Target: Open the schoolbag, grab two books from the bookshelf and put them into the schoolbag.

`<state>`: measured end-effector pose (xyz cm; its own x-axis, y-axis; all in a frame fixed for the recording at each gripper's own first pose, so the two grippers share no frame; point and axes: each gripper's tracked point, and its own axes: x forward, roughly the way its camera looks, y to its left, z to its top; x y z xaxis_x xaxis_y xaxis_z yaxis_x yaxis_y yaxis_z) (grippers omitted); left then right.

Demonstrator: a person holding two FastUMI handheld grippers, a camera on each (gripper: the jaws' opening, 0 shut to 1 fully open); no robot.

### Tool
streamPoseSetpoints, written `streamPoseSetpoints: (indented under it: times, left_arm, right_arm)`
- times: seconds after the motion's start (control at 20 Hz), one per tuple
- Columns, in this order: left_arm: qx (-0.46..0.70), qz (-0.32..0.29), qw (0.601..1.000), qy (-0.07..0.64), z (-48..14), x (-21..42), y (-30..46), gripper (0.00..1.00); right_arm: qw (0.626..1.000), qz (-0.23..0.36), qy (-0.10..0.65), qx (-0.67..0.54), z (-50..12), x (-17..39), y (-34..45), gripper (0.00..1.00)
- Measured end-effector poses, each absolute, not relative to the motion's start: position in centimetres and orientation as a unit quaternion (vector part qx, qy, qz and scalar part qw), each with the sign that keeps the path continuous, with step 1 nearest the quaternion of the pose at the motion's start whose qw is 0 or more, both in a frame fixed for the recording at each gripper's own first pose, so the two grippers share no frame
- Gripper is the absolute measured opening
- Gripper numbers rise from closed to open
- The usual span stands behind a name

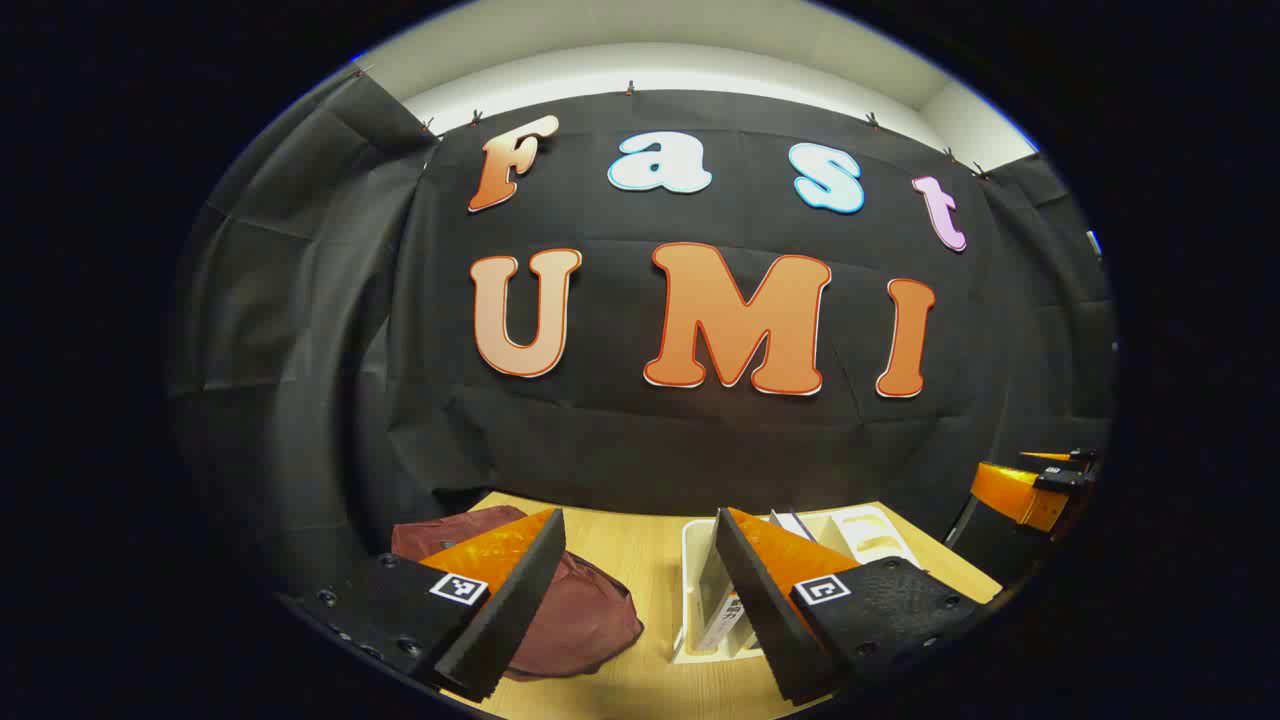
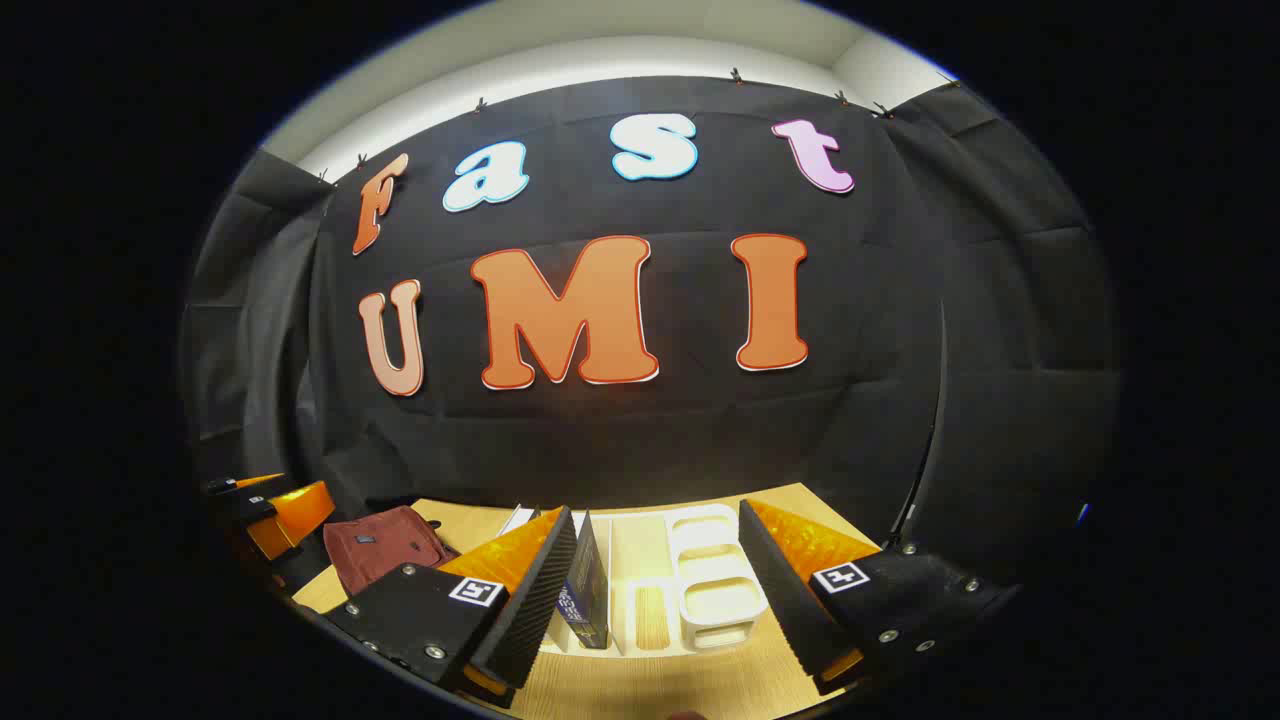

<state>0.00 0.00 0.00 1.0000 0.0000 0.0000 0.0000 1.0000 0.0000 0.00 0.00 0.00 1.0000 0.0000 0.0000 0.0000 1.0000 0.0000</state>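
Overhead: both grippers hung above the scene, nothing yet touched.
Table (image 1: 640,560): pale wood, carrying the bag and the shelf side by side.
Schoolbag (image 1: 580,615): a maroon fabric bag slumped at about 7 o'clock in the left gripper view, and at 8 o'clock (image 2: 375,545) in the right gripper view; whether it was zipped could not be told. It looked soft and limp, likely to sag and slide unless pinned by one gripper while the other worked a zipper pull or flap edge.
Bookshelf (image 2: 700,590): a white divided rack at 6 o'clock, just beside the bag; rigid, probably light enough to shift if a book dragged.
Books: a dark upright volume (image 2: 585,580) stood in a left slot. Stiff, smooth-covered, best pinched across the top of the spine.
Left gripper (image 1: 640,590): fingers spread wide, empty, above the gap between bag and shelf.
Right gripper (image 2: 655,590): fingers equally wide, empty, straddling the rack from above.
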Motion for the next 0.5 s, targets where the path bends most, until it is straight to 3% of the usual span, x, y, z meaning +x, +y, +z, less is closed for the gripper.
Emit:
streamPoseSetpoints:
  times: [0.5]
  left_arm:
    - [0.028, 0.016, 0.999, 0.002, -0.13, -0.70, 0.93, 0.95]
  right_arm:
    - [1.000, 0.005, 0.003, 0.009, 0.21, 0.16, -0.09, 0.96]
